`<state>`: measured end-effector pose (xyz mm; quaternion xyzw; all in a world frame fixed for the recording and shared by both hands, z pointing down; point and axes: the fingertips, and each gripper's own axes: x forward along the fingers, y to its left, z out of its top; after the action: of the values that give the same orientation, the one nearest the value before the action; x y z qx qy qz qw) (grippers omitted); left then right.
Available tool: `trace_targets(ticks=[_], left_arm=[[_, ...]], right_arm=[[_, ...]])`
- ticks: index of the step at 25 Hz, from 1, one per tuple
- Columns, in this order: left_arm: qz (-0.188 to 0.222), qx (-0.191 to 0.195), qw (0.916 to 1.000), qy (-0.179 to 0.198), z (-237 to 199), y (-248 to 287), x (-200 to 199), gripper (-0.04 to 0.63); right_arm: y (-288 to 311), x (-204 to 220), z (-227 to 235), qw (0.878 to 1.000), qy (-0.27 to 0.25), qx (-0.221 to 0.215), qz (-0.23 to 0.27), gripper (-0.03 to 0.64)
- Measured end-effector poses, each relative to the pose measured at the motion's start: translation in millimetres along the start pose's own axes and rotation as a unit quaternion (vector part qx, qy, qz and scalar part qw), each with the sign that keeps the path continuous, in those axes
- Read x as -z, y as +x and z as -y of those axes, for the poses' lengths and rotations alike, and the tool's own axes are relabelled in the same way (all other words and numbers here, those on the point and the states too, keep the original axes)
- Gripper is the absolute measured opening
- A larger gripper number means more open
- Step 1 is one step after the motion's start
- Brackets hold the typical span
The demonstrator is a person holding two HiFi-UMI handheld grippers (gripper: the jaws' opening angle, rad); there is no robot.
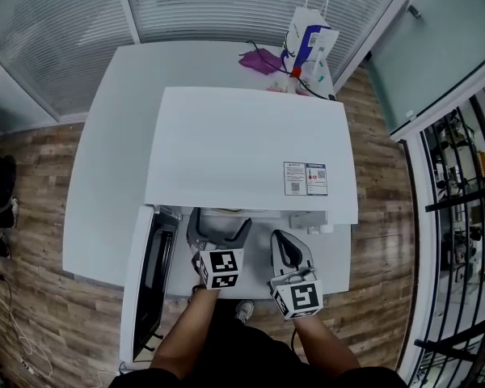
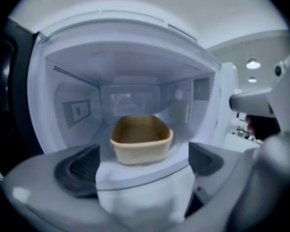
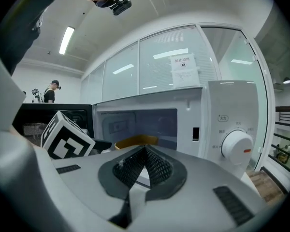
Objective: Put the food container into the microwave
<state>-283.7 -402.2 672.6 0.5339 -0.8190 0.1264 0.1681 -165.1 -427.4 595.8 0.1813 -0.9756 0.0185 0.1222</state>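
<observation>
The microwave [image 1: 250, 148] stands on the table [image 1: 97, 184], towards its front edge. Its door [image 1: 149, 273] is swung out at my left. My left gripper [image 1: 220, 231] reaches into the opening from the front. The food container [image 2: 141, 139] sits between its jaws, one jaw at each side, just inside the mouth of the cavity. My right gripper [image 1: 289, 253] is just to the right of the left one, before the control panel, with its jaws together and nothing between them. The dial [image 3: 237, 146] lies right of the opening. Behind the microwave, at the table's far edge, a bag [image 1: 307, 43] stands with a cloth [image 1: 260, 61] beside it on the left.
</observation>
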Motion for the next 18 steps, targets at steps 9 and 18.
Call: trace_targets(ticks=[9,18], left_arm=[[0.021,0.009,0.9994,0.027,26,-65,-2,0.475],[0.088,-0.024,0.9953,0.032,18,-125,-45,0.12]], right_arm=[[-23,-17,-14,1.0,-0.008,-0.008,0.022,-0.002],[-41,-49,-27,0.998,-0.022,-0.02,0.054,-0.002]])
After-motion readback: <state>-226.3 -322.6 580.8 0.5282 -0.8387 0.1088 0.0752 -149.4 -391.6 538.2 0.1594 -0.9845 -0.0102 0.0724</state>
